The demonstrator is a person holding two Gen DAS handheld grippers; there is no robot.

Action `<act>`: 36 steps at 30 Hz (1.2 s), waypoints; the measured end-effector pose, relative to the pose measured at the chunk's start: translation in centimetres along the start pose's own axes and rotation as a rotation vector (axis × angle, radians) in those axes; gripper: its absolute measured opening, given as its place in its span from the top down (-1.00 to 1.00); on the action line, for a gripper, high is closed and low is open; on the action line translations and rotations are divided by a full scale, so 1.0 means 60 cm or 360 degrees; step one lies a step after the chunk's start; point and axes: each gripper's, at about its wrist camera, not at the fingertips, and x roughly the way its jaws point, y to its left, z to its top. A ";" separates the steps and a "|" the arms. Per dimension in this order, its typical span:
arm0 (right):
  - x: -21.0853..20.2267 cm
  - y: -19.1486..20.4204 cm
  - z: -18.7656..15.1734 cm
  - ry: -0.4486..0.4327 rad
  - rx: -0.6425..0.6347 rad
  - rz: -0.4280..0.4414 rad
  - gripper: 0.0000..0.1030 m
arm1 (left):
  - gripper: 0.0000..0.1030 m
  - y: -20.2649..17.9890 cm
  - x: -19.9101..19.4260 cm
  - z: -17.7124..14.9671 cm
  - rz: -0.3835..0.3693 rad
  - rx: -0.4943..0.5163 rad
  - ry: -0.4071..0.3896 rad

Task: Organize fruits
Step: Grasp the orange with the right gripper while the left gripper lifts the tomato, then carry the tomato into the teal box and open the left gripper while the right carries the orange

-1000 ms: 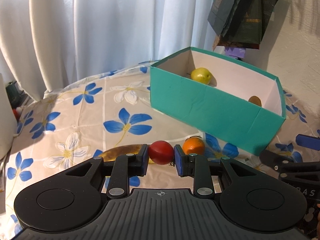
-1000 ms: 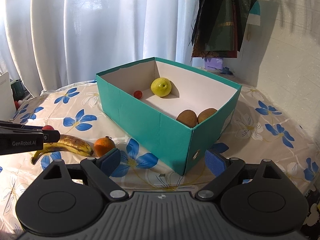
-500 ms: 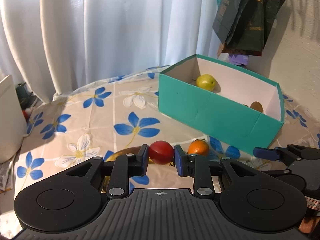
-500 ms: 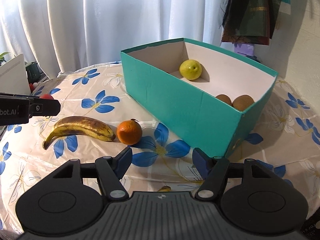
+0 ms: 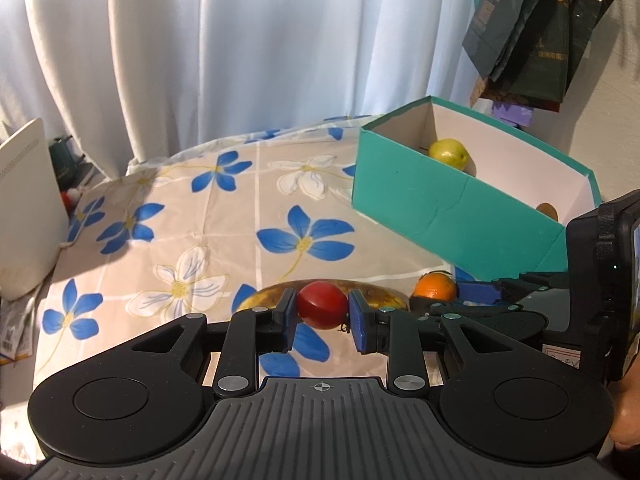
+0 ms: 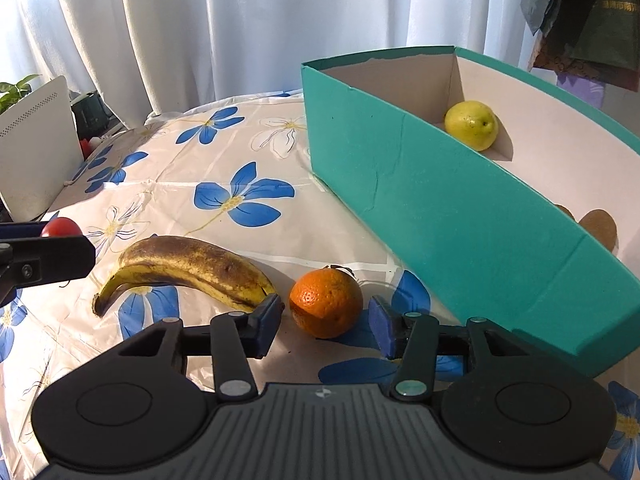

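My left gripper (image 5: pixel 322 314) is shut on a small red fruit (image 5: pixel 322 305) and holds it just above the flowered tablecloth. Behind it lies a brown-spotted banana (image 6: pixel 188 268). In the right wrist view an orange (image 6: pixel 326 302) sits on the cloth between the blue pads of my right gripper (image 6: pixel 325 318). Those jaws are closing, and a thin gap still shows on each side of the orange. A teal box (image 6: pixel 440 200) to the right holds a yellow fruit (image 6: pixel 472 124) and brown kiwis (image 6: pixel 598 224).
A white panel (image 5: pixel 24 208) leans at the table's left edge, with a dark pot and plant behind it. White curtains hang at the back and dark bags (image 5: pixel 540 28) hang on the wall at upper right. The box's near wall stands close to the right gripper.
The right gripper has moved left and down from in front of the box to the orange, and its jaws have narrowed around it. The left gripper has stayed put with the red fruit.
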 end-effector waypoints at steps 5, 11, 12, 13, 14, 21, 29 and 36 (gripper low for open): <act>0.004 -0.002 0.003 -0.0009 -0.0024 0.0004 0.22 | 0.40 -0.001 0.007 0.003 -0.0012 0.0009 0.0020; -0.019 -0.007 -0.002 -0.0052 0.0011 -0.0026 0.24 | 0.40 -0.009 0.009 0.015 -0.0036 0.0042 0.0020; -0.027 -0.009 -0.003 -0.0066 0.0019 -0.0035 0.24 | 0.40 -0.013 0.008 0.019 -0.0035 0.0056 0.0018; -0.035 -0.011 -0.005 -0.0079 0.0028 -0.0046 0.24 | 0.40 -0.018 0.008 0.023 -0.0031 0.0075 0.0014; -0.044 -0.013 -0.007 -0.0090 0.0037 -0.0055 0.24 | 0.40 -0.025 0.007 0.028 -0.0023 0.0097 0.0011; -0.111 -0.033 -0.023 -0.0160 0.0127 -0.0137 0.24 | 0.40 -0.061 0.002 0.057 -0.0096 0.0156 0.0003; -0.179 -0.063 -0.046 -0.0274 0.0239 -0.0255 0.24 | 0.40 -0.106 -0.007 0.088 -0.0129 0.0189 -0.0045; -0.220 -0.092 -0.062 -0.0335 0.0337 -0.0350 0.24 | 0.40 -0.143 -0.014 0.095 -0.0117 0.0247 -0.0058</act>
